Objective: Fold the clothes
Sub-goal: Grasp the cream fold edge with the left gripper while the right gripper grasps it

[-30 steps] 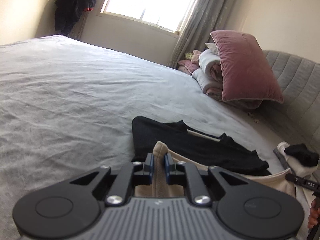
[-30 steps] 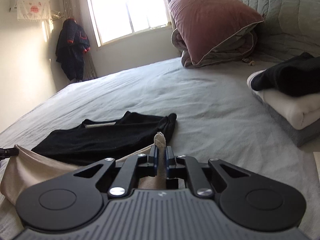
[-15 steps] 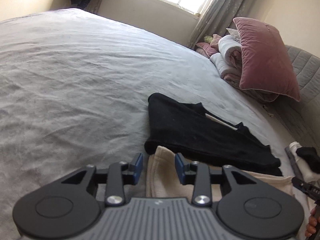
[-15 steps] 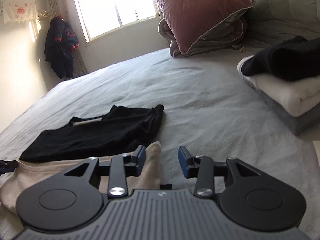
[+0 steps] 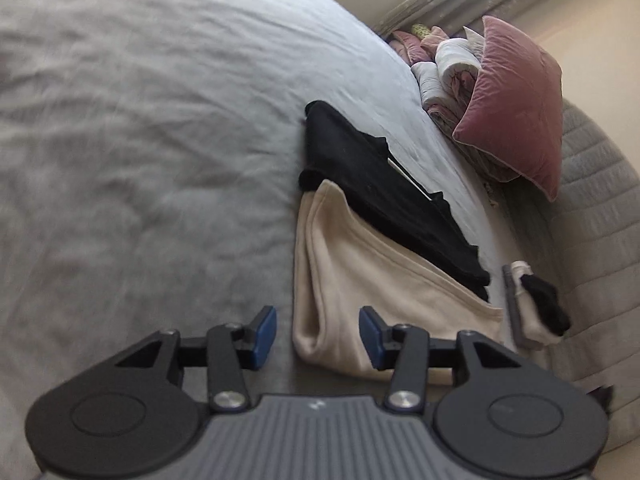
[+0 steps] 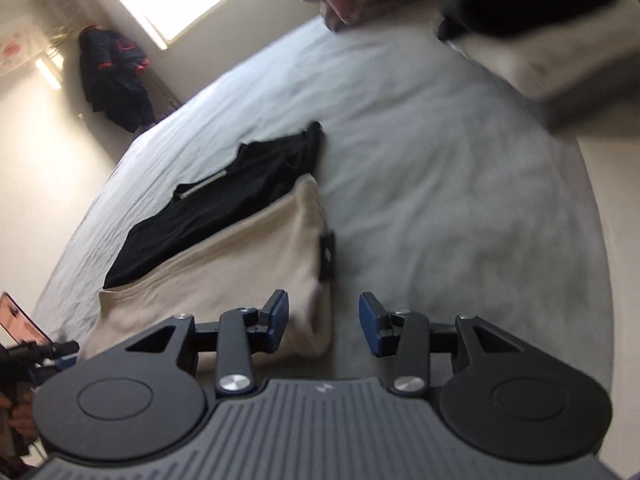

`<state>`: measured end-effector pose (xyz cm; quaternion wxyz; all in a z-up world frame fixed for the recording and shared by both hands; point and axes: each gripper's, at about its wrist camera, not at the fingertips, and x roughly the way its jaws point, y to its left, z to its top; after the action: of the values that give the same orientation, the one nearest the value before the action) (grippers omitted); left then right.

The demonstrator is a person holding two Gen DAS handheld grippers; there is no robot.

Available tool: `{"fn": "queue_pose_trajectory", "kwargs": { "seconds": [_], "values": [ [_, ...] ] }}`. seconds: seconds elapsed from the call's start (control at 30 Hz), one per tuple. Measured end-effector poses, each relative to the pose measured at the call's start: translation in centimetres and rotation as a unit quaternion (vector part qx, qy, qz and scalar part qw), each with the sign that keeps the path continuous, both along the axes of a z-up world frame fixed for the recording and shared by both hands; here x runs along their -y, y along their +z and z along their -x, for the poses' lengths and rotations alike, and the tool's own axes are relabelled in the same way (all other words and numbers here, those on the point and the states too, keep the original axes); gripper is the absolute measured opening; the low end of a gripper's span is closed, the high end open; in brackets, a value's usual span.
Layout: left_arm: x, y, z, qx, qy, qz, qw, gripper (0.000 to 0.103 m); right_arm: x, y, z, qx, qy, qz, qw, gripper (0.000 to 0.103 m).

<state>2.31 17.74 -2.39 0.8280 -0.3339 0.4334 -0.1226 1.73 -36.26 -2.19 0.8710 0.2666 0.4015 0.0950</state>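
A folded beige garment (image 5: 360, 272) lies flat on the grey bed (image 5: 140, 140), and its far edge overlaps a black garment (image 5: 372, 184). My left gripper (image 5: 318, 336) hangs just over the beige cloth's near left corner. Its jaws are opening, and the corner lies between them with neither pad pressing on it. In the right wrist view the beige garment (image 6: 240, 264), with a small black tag, reaches under my right gripper (image 6: 324, 320). That gripper is open and its pads are clear of the cloth. The black garment (image 6: 224, 204) lies beyond.
A pink pillow (image 5: 516, 104) leans on rolled bedding against the grey headboard (image 5: 600, 200). A pile of white and black folded clothes (image 6: 540, 40) sits on the bed to the right. A dark jacket (image 6: 116, 80) hangs by the window.
Both grippers were shut on the beige garment's corners and have opened and let go. They drew back and tipped down, and the beige cloth now lies flat.
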Motion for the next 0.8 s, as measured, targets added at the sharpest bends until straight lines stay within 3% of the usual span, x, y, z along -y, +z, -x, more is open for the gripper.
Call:
{"fn": "queue_pose_trajectory", "kwargs": {
  "seconds": [0.1,0.2,0.27,0.43,0.5,0.53,0.57,0.6,0.8],
  "values": [
    [-1.1,-0.6,0.6,-0.022,-0.004,0.062,0.9978,0.048,1.1,-0.4,0.8,-0.027,0.000,-0.061,0.998,0.048],
    [-1.1,-1.8,0.4,-0.043,-0.019,0.129,0.9905,0.048,1.3,-1.0,1.0,-0.041,0.003,-0.113,0.993,0.049],
    [-0.4,-2.9,0.0,-0.059,-0.014,0.148,0.9872,0.048,0.8,-1.7,0.7,-0.050,0.001,-0.132,0.990,0.049],
    [1.6,-4.0,-0.7,-0.051,0.021,0.131,0.9899,0.045,0.5,-3.0,-0.2,-0.047,-0.028,-0.197,0.979,0.049],
    [2.1,-4.3,-0.9,-0.041,0.045,0.130,0.9897,0.031,0.6,-3.4,-0.5,-0.043,-0.045,-0.216,0.974,0.048],
    [2.3,-4.6,-0.9,-0.039,0.057,0.128,0.9894,0.026,0.6,-3.6,-0.6,-0.042,-0.052,-0.217,0.974,0.041],
    [2.5,-4.8,-1.0,-0.039,0.065,0.123,0.9896,0.016,0.7,-3.8,-0.6,-0.042,-0.059,-0.214,0.974,0.024],
    [2.6,-5.1,-1.1,-0.039,0.073,0.117,0.9896,0.011,0.7,-4.0,-0.7,-0.042,-0.066,-0.212,0.974,0.015],
    [2.7,-3.2,-0.4,-0.021,0.106,0.096,0.9895,0.008,0.6,-3.0,0.1,-0.022,-0.090,-0.214,0.973,0.012]
  ]
}}
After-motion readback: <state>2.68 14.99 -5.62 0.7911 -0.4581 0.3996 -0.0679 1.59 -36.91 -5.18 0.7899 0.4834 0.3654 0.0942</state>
